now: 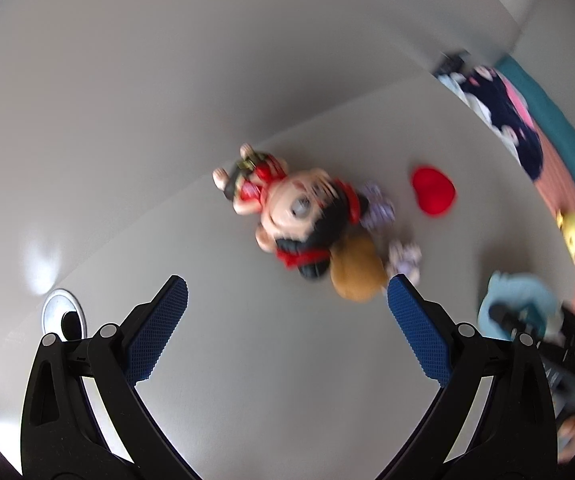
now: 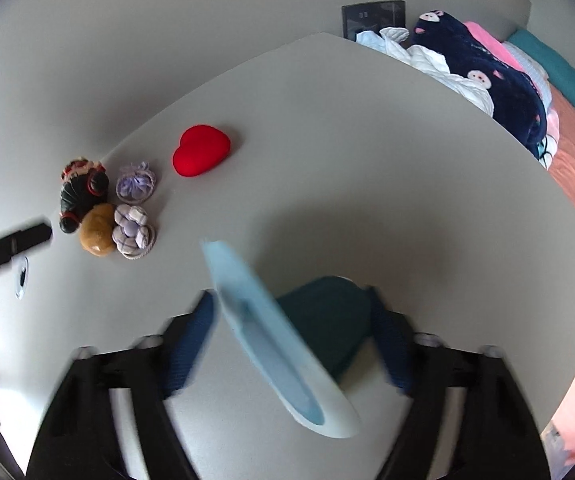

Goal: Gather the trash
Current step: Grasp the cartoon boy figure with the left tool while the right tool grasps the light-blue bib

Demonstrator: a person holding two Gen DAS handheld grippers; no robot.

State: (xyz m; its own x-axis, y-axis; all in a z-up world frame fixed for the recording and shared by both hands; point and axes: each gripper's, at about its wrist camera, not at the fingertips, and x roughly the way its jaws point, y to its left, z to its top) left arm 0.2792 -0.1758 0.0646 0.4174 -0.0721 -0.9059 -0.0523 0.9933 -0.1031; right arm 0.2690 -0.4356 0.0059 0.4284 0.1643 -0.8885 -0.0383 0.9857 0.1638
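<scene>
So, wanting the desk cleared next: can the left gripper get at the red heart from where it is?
Probably yes: the left gripper is open, and the red heart lies apart on bare desk, beyond the doll.

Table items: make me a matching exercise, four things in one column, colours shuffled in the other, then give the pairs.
Things:
1. heart
2. round toy
3. dustpan
4. folded cloth

Colours:
A. light blue
B. dark teal
C. red
D. mustard brown

Pairs: 1-C, 2-D, 3-A, 4-B
</scene>
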